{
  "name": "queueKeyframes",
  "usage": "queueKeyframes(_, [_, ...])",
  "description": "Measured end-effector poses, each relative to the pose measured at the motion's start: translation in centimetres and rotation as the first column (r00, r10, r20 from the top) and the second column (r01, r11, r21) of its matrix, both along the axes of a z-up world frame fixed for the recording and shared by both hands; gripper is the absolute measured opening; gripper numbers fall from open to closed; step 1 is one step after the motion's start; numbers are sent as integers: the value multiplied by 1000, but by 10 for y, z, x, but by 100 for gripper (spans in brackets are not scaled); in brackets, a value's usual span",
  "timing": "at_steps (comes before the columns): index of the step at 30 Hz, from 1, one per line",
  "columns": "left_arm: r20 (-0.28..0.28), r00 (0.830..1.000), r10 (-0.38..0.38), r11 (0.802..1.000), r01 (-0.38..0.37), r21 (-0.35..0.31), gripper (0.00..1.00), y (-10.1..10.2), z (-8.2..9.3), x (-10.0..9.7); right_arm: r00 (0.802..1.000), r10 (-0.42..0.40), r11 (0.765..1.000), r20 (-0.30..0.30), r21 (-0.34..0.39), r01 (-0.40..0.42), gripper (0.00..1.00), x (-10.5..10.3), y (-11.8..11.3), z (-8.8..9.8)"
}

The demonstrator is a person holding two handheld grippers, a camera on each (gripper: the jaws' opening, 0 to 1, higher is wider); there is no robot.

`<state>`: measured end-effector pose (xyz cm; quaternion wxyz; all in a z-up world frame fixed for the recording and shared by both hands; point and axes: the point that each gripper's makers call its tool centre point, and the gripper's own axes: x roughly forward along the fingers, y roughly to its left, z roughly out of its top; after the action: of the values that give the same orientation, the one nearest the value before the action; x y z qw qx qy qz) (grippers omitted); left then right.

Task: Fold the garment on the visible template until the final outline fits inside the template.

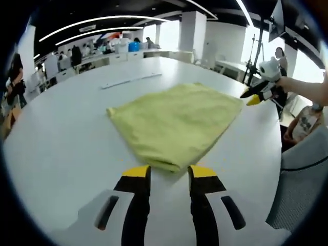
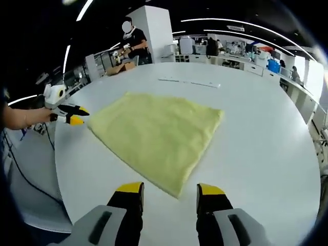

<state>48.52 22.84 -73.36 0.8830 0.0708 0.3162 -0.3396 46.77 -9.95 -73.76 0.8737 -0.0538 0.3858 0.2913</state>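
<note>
A yellow-green cloth (image 1: 174, 123) lies folded flat on the round white table (image 1: 61, 138), its nearest corner just ahead of my left gripper (image 1: 169, 173), which is open with nothing between its yellow-tipped jaws. Off the cloth's far right corner, a hand holds my right gripper (image 1: 254, 97) low over the table. From the right gripper view the same cloth (image 2: 154, 133) spreads ahead of my open right gripper (image 2: 170, 190), one corner pointing between its jaws. The left gripper (image 2: 72, 116) hovers by the cloth's left corner, held by a hand.
A thin white strip (image 1: 130, 80) lies on the table beyond the cloth (image 2: 189, 82). A grey chair (image 1: 302, 174), a seated person (image 1: 307, 123) and a tripod (image 1: 253, 56) stand off the right edge. A person (image 2: 134, 41) stands by a cardboard box (image 2: 120, 66) at the back.
</note>
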Motion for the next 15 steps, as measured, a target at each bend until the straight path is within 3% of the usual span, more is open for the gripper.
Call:
queueKeyframes(2, [-24, 999, 24, 998, -25, -53, 21, -2, -1, -1, 1000, -5, 1000, 4, 1, 5, 29, -1, -1, -3])
queueKeyframes(10, [-53, 997, 48, 996, -51, -70, 10, -3, -8, 1, 998, -55, 998, 13, 8, 55, 11, 6, -10, -9])
queueKeyframes(15, [-51, 998, 40, 997, -43, -64, 7, -5, -9, 2, 998, -62, 998, 3, 5, 62, 10, 9, -14, -12])
